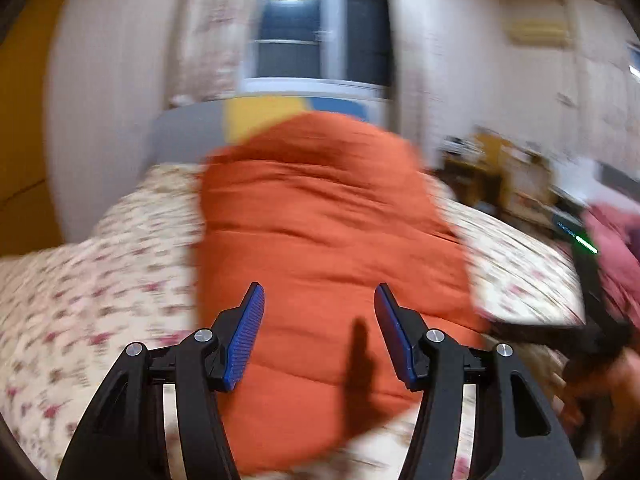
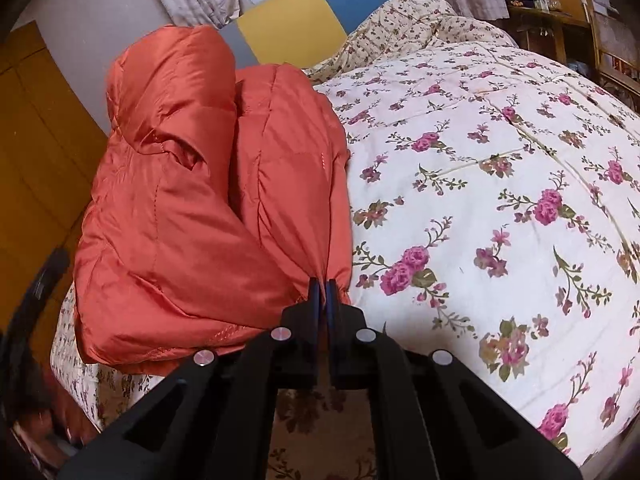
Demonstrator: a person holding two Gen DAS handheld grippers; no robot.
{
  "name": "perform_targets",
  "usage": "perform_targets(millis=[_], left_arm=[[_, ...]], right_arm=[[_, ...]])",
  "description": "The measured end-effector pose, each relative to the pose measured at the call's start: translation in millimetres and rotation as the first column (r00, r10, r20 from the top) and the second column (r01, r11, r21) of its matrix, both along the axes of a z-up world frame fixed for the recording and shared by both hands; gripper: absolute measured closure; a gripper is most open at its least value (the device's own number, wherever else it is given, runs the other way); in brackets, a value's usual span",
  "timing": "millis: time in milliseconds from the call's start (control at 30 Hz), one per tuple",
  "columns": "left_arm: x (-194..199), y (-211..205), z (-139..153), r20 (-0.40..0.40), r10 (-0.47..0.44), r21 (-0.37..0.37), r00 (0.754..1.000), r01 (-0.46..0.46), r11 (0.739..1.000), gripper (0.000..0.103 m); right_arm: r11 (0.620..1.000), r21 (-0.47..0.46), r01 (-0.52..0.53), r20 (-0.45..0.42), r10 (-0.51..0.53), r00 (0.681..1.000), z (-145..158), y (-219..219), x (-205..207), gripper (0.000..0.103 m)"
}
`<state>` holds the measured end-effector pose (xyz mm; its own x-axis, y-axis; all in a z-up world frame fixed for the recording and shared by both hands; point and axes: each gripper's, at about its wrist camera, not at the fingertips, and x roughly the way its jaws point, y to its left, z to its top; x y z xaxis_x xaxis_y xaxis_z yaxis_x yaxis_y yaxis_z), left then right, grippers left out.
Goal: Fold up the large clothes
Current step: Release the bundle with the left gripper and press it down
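Note:
An orange puffer jacket [image 2: 192, 216] lies folded lengthwise on the left part of a bed. It also shows in the left wrist view [image 1: 320, 240], blurred by motion. My right gripper [image 2: 323, 286] is shut on the jacket's near hem corner, and the fabric bunches into taut creases at the blue pads. My left gripper [image 1: 319, 300] is open and empty, held above the jacket's near end, with its shadow on the cloth. The blue pads [image 1: 248, 340] stand wide apart.
The bed carries a cream floral quilt [image 2: 480, 200]. A yellow, blue and grey headboard [image 2: 296, 20] and a window with curtains stand behind. Wooden furniture [image 2: 560, 12] is at the far right. A yellow cabinet [image 2: 36, 160] is on the left.

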<state>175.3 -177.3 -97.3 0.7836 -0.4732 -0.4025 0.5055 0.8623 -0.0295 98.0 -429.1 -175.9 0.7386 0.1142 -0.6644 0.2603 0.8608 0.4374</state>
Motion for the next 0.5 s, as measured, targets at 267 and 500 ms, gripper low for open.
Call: perform_targets(millis=[267, 500], left_arm=[[80.1, 41.8, 0.9, -0.176, 0.221, -0.102, 0.959, -0.241, 0.965, 0.046], [104.0, 25.0, -9.5, -0.250, 0.201, -0.134, 0.947, -0.240, 0.962, 0.046]], right_arm=[[1.000, 0.017, 0.008, 0.010, -0.008, 1.000, 4.5, -3.4, -3.3, 0.100], [1.000, -0.004, -0.001, -0.003, 0.001, 1.000, 1.6, -1.7, -1.3, 0.100]])
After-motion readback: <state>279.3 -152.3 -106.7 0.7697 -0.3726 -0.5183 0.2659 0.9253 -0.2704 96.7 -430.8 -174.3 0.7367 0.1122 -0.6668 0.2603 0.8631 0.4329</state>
